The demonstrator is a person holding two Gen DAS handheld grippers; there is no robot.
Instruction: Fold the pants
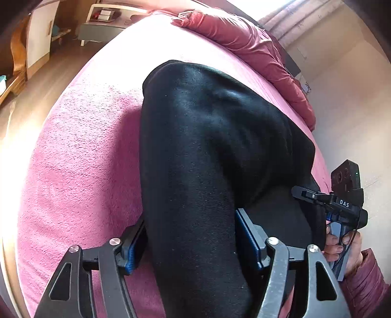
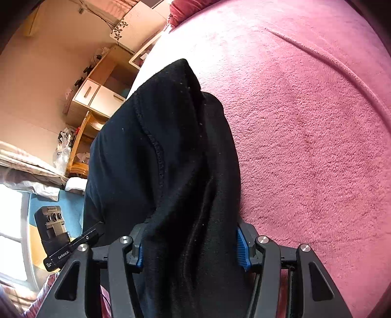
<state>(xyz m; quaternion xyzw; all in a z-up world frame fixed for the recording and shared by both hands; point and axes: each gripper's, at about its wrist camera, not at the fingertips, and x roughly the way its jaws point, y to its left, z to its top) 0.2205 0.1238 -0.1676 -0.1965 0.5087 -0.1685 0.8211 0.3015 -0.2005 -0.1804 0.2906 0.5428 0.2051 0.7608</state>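
The black pants (image 1: 207,146) lie folded along the pink blanket of the bed (image 1: 80,151), running away from me. My left gripper (image 1: 190,242) is open, its jaws standing wide around the near end of the cloth with the blue pad faces showing. In the right wrist view the pants (image 2: 158,159) bunch up between the jaws of my right gripper (image 2: 189,252), which is open too; its right blue pad shows bare beside the cloth. The right gripper (image 1: 315,197) also shows at the pants' right edge, held by a hand (image 1: 342,244).
A crumpled red quilt (image 1: 256,53) lies along the far side of the bed. The pink blanket (image 2: 305,146) spreads wide to the right of the pants. Beyond the bed stand a wooden cabinet (image 2: 97,93), a chair (image 2: 80,146) and a white shelf unit (image 1: 105,22).
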